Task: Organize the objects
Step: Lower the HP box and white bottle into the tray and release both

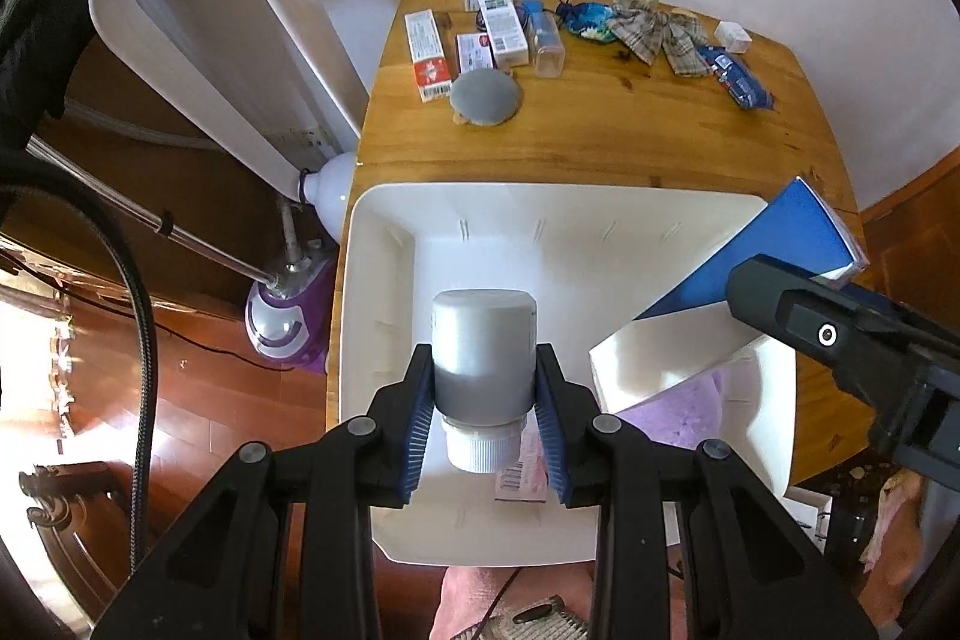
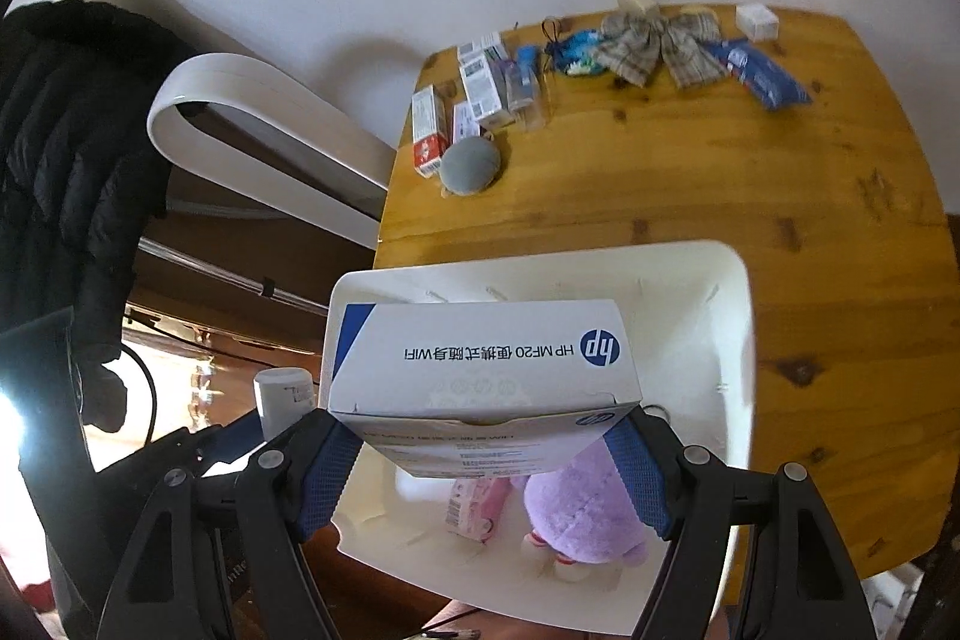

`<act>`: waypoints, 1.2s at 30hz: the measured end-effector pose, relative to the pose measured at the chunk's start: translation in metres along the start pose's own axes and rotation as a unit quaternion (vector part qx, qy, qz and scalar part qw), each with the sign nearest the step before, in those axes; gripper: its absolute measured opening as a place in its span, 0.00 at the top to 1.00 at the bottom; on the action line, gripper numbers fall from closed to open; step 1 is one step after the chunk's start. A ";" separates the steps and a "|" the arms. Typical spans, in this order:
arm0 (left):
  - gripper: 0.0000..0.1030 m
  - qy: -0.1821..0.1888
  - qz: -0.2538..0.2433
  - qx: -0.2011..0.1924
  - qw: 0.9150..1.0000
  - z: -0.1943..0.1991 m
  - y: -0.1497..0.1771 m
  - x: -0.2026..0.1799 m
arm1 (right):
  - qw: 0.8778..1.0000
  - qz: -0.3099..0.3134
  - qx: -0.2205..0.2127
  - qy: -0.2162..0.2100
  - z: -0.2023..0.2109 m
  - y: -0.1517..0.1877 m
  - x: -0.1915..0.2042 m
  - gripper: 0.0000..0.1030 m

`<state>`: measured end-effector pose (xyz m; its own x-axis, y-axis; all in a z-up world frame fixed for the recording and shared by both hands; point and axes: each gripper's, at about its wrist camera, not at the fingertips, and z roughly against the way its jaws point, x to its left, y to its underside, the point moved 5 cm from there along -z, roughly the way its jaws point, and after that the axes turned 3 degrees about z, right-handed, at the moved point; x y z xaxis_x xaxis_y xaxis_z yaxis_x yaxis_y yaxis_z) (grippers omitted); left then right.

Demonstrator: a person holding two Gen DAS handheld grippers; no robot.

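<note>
My left gripper (image 1: pixel 485 400) is shut on a grey bottle (image 1: pixel 483 340) with a white cap, held above the white bin (image 1: pixel 384 280). The same bottle (image 2: pixel 282 394) shows at the left of the right wrist view. My right gripper (image 2: pixel 480 466) is shut on a white and blue HP box (image 2: pixel 480 370), held over the bin (image 2: pixel 735 340); that box (image 1: pixel 750 280) appears at the right of the left wrist view. Inside the bin lie a purple plush toy (image 2: pixel 582 508) and a pink packet (image 2: pixel 474 508).
On the wooden table (image 1: pixel 630 130) beyond the bin lie several small boxes (image 1: pixel 429 55), a grey round pad (image 1: pixel 486 97), a clear bottle (image 1: pixel 547 40), a plaid bow (image 1: pixel 654 28) and a blue packet (image 1: pixel 738 76). A white fan (image 1: pixel 210 10) and a purple steamer (image 1: pixel 288 322) stand left of the table.
</note>
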<state>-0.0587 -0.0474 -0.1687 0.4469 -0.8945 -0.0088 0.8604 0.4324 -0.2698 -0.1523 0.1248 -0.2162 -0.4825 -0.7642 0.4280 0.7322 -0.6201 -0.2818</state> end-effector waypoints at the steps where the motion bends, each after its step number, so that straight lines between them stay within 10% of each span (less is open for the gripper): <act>1: 0.66 0.000 0.000 0.002 1.000 -0.001 0.000 0.001 | 1.000 -0.003 0.003 -0.003 -0.003 0.000 0.000 0.25; 13: 0.53 0.008 -0.016 0.018 1.000 -0.009 -0.004 0.000 | 0.991 -0.029 0.116 0.063 -0.043 0.021 -0.020 0.19; 36: 0.47 0.011 -0.046 -0.001 0.999 0.001 -0.020 -0.018 | 0.993 0.009 0.049 0.105 0.003 0.004 -0.031 0.19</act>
<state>-0.0839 -0.0402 -0.1618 0.3614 -0.9324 -0.0046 0.8966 0.3488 -0.2730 -0.1327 0.1465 -0.2285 -0.5509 -0.8018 0.2315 0.7799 -0.5934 -0.1992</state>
